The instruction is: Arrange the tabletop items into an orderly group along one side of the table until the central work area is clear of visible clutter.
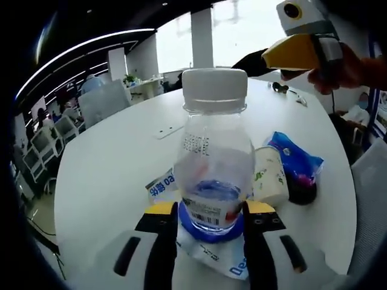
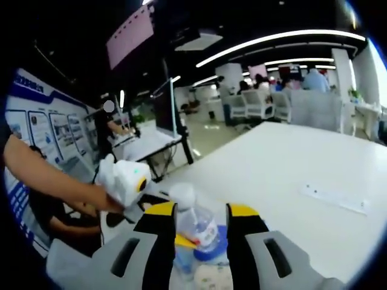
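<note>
A clear plastic bottle with a white cap stands upright on a blue disc, over a white and blue packet. My left gripper has its yellow-tipped jaws pressed against the bottle's base from both sides. My right gripper, held in a hand, hovers above the table's far side. In the right gripper view, my right gripper is open with nothing in it. The bottle and the left gripper lie below and beyond it.
A paper cup lies tipped right of the bottle, beside a blue snack packet and a dark object. A flat white strip lies on the round white table. Office chairs stand past the left edge.
</note>
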Demonstrator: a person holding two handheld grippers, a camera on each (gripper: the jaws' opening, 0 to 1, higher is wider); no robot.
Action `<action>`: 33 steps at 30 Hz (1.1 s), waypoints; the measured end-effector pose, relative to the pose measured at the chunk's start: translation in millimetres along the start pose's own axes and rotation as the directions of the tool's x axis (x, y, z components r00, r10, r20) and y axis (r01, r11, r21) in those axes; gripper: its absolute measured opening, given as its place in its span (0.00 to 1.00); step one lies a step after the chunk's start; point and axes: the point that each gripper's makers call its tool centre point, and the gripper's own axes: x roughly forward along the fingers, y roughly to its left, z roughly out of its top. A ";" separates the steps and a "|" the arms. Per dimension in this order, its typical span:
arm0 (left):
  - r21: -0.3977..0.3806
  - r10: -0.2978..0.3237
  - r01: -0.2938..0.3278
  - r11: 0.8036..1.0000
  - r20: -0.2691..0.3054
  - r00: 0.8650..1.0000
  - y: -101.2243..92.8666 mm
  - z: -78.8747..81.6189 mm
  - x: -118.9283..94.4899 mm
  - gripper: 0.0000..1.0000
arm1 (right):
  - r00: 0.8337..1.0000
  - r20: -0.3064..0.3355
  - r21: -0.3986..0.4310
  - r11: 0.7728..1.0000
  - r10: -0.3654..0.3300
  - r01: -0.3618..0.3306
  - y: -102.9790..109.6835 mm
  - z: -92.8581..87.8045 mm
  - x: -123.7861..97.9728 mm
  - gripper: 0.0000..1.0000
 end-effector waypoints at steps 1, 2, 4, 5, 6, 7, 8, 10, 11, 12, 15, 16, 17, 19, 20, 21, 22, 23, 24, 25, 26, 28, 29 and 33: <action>0.001 0.006 -0.006 1.000 0.000 1.000 0.9 -0.1 -0.3 0.42 | 1.000 0.000 0.001 1.000 -0.001 0.001 -0.7 -0.4 -1.3 0.29; 0.003 0.012 -0.012 1.000 -0.002 1.000 1.4 -0.1 -0.8 0.42 | 1.000 0.001 0.005 1.000 -0.002 0.002 -1.2 -0.9 -2.9 0.29; 0.024 0.022 -0.022 0.999 -0.008 1.000 1.1 0.4 -2.8 0.41 | 1.000 0.000 0.010 1.000 -0.004 0.004 -2.3 -2.8 -5.1 0.29; 0.057 0.031 -0.030 0.998 -0.009 0.999 2.0 1.0 -3.9 0.40 | 1.000 -0.001 0.011 1.000 -0.004 0.004 -2.4 -3.2 -5.6 0.29; 0.067 0.035 -0.035 0.997 -0.009 0.999 1.9 1.0 -4.5 0.39 | 1.000 -0.004 0.008 1.000 -0.006 0.006 -2.2 -5.1 -7.4 0.29; 0.056 0.034 -0.033 0.998 -0.013 0.999 2.2 0.0 -5.2 0.38 | 1.000 -0.005 0.008 1.000 -0.006 0.006 -2.3 -5.6 -7.9 0.29; 0.050 0.040 -0.039 0.998 -0.014 0.999 3.9 0.0 -6.5 0.38 | 1.000 -0.006 0.008 1.000 -0.007 0.007 -2.2 -7.0 -9.4 0.29; 0.050 0.055 -0.054 0.997 -0.013 0.998 7.0 1.3 -8.4 0.38 | 1.000 -0.007 0.008 1.000 -0.009 0.010 -3.0 -8.8 -11.0 0.29; 0.049 0.062 -0.061 0.997 -0.010 0.998 9.3 2.5 -10.2 0.38 | 1.000 -0.007 0.009 1.000 -0.012 0.012 -3.4 -10.0 -12.5 0.29; 0.045 0.065 -0.065 0.997 -0.005 0.998 10.3 3.6 -11.3 0.37 | 1.000 -0.007 0.012 1.000 -0.012 0.012 -3.5 -10.8 -13.1 0.29; 0.054 0.092 -0.090 0.994 -0.019 0.996 15.9 2.5 -14.2 0.37 | 1.000 -0.010 0.017 1.000 -0.017 0.017 -4.3 -14.7 -15.5 0.29; 0.058 0.099 -0.097 0.994 -0.020 0.995 17.2 2.5 -15.0 0.36 | 1.000 -0.011 0.021 1.000 -0.018 0.018 -4.2 -15.5 -16.4 0.29; 0.060 0.110 -0.108 0.992 -0.024 0.994 19.4 2.1 -16.2 0.36 | 1.000 -0.009 0.024 1.000 -0.019 0.019 -4.1 -16.4 -17.7 0.30; 0.061 0.129 -0.128 0.990 -0.028 0.991 24.0 1.2 -17.6 0.34 | 1.000 -0.012 0.026 0.999 -0.021 0.022 -4.4 -18.3 -19.4 0.30; 0.062 0.136 -0.135 0.989 -0.028 0.990 25.4 1.4 -18.3 0.34 | 1.000 -0.013 0.027 0.999 -0.022 0.023 -4.7 -19.2 -20.1 0.30; 0.060 0.143 -0.141 0.988 -0.029 0.989 26.6 1.7 -19.0 0.33 | 1.000 -0.014 0.028 0.999 -0.023 0.023 -5.1 -20.0 -21.0 0.30; 0.056 0.150 -0.148 0.987 -0.027 0.988 27.9 2.4 -19.8 0.33 | 1.000 -0.014 0.030 0.999 -0.026 0.026 -5.8 -20.9 -22.2 0.30; 0.057 0.156 -0.155 0.986 -0.027 0.987 29.0 2.7 -20.3 0.33 | 1.000 -0.014 0.031 0.999 -0.027 0.027 -6.3 -21.4 -23.2 0.30; 0.058 0.163 -0.162 0.985 -0.028 0.986 30.3 2.8 -20.7 0.32 | 0.999 -0.015 0.032 0.999 -0.029 0.029 -7.0 -22.3 -24.7 0.30; 0.057 0.171 -0.169 0.984 -0.031 0.985 31.6 2.8 -21.4 0.32 | 0.999 -0.016 0.032 0.999 -0.030 0.030 -7.4 -23.1 -25.7 0.30; 0.055 0.176 -0.174 0.983 -0.034 0.984 32.6 2.9 -21.6 0.32 | 0.999 -0.017 0.032 0.999 -0.031 0.031 -7.7 -23.6 -26.1 0.30; 0.064 0.202 -0.199 0.978 -0.042 0.979 37.5 3.2 -22.1 0.31 | 0.999 -0.019 0.034 0.999 -0.036 0.037 -9.5 -26.3 -29.2 0.32; 0.064 0.209 -0.207 0.976 -0.042 0.977 38.7 3.7 -22.2 0.31 | 0.999 -0.018 0.033 0.999 -0.041 0.041 -10.3 -27.0 -30.3 0.34; 0.033 0.243 -0.241 0.970 -0.037 0.969 44.7 6.2 -24.2 0.31 | 0.998 -0.001 0.000 0.998 -0.070 0.070 -15.1 -27.0 -35.0 0.45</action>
